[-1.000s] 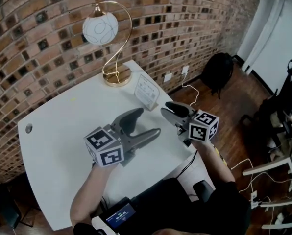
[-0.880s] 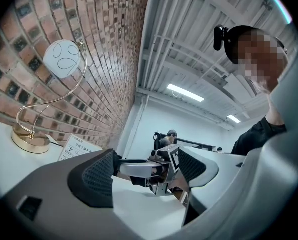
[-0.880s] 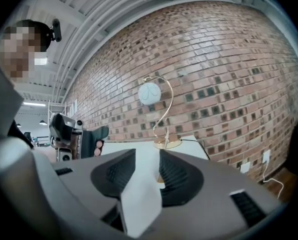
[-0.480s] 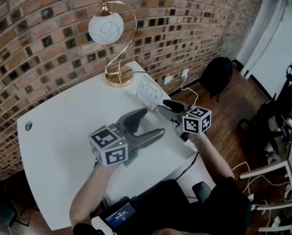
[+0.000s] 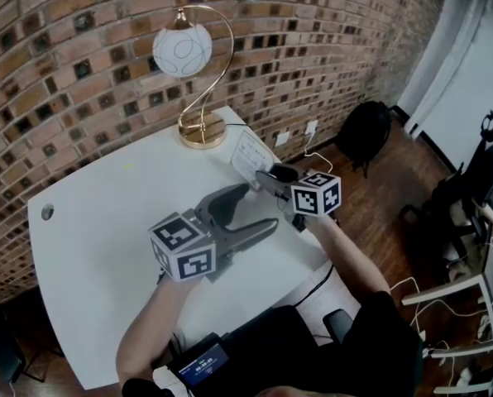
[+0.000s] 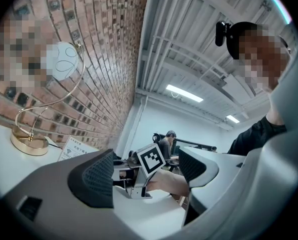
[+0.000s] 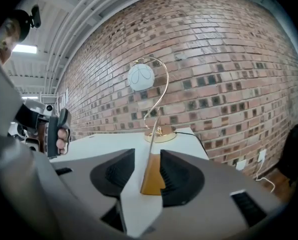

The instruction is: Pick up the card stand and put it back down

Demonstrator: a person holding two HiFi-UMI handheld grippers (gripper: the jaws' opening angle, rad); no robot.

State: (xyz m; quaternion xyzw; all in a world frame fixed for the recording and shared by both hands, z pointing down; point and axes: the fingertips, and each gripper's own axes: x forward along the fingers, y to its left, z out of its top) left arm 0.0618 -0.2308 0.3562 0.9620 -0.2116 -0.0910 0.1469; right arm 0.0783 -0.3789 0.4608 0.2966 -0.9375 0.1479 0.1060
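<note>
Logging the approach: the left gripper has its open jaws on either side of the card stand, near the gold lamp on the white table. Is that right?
No: it is the right gripper, not the left, that has its open jaws on either side of the card stand, near the gold lamp on the white table. The right gripper view shows it.

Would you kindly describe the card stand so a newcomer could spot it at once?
On the white table by the brick wall stands a gold curved lamp with a white globe. Just right of its base, near the table's edge, is the small upright card stand holding a white printed sheet; it is the only flat, thin panel there.
</note>
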